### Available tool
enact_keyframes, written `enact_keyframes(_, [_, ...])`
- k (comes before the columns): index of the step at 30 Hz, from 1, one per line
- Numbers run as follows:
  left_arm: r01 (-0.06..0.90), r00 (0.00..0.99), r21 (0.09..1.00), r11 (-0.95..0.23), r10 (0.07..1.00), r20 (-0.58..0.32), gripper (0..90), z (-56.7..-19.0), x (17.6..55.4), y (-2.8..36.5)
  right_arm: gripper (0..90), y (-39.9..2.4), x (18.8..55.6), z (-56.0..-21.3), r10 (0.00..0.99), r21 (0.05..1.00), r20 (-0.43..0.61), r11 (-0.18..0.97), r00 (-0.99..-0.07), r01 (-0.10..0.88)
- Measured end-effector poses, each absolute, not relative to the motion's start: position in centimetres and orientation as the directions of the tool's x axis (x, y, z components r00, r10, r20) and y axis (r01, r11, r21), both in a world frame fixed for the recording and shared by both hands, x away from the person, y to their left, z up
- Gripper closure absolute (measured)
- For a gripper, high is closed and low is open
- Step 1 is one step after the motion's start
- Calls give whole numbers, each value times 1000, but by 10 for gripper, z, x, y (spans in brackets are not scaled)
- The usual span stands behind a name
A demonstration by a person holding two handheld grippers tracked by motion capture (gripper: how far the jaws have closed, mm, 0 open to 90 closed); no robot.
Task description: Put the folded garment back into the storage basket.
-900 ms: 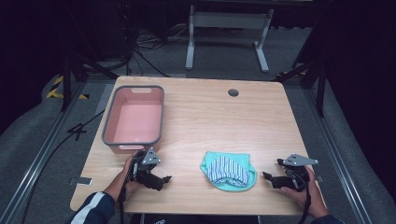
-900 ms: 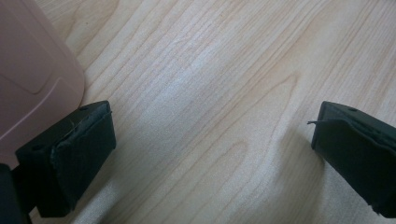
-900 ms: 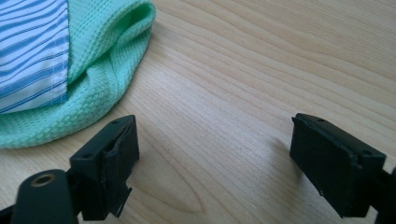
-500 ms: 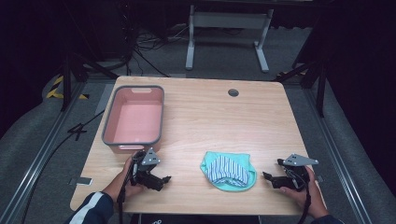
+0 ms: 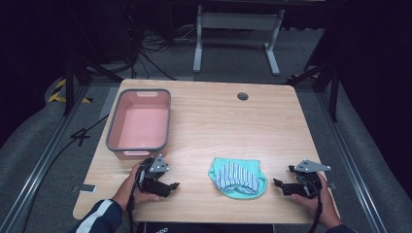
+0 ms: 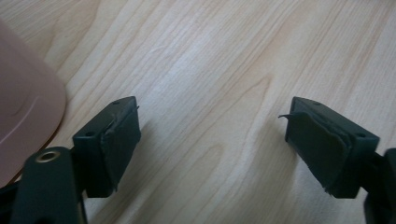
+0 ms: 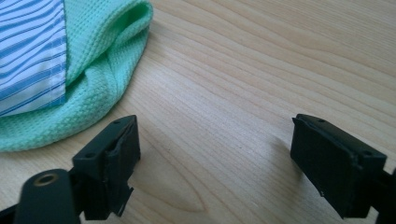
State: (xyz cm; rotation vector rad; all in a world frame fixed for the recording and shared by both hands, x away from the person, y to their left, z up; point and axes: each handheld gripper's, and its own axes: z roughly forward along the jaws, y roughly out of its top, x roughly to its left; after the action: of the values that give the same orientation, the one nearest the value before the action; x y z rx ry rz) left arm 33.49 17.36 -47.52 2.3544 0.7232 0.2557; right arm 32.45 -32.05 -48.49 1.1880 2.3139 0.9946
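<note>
A mint-green knitted cloth lies near the table's front edge with a blue-and-white striped cloth on top of it. In the right gripper view the green cloth and the striped cloth fill the upper left. My right gripper rests on the table just right of the cloths, open, nothing between its jaws. My left gripper rests left of the cloths, open over bare wood. A pink bin with a grey rim stands behind it.
The bin's pink corner shows at the left of the left gripper view. A round cable hole sits at the table's back. Beyond the table stand a metal frame and floor cables.
</note>
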Motion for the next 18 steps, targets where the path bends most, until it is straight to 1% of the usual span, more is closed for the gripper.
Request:
enact_keyframes(1, [429, 828, 643, -634, 561, 0, 156, -474, 334, 172, 201, -319, 324, -484, 811, 723, 6, 401, -585, 563])
enact_keyframes(3, [421, 831, 654, -629, 556, -1, 196, -470, 334, 169, 244, -317, 324, -481, 807, 724, 0, 407, -590, 557])
enact_keyframes(5, [422, 829, 662, -619, 560, -5, 194, -466, 335, 165, 290, -314, 322, -474, 799, 744, 15, 393, -602, 540])
enact_keyframes(10, [406, 837, 697, -591, 547, -24, 226, -457, 340, 147, 331, -296, 320, -460, 764, 751, 10, 421, -646, 509])
enact_keyframes(16, [368, 858, 702, -609, 513, -5, 244, -452, 349, 117, 378, -274, 326, -457, 740, 735, -11, 462, -672, 497])
enact_keyframes(18, [371, 856, 705, -605, 517, -6, 256, -452, 355, 107, 394, -269, 329, -457, 737, 732, -20, 471, -676, 492])
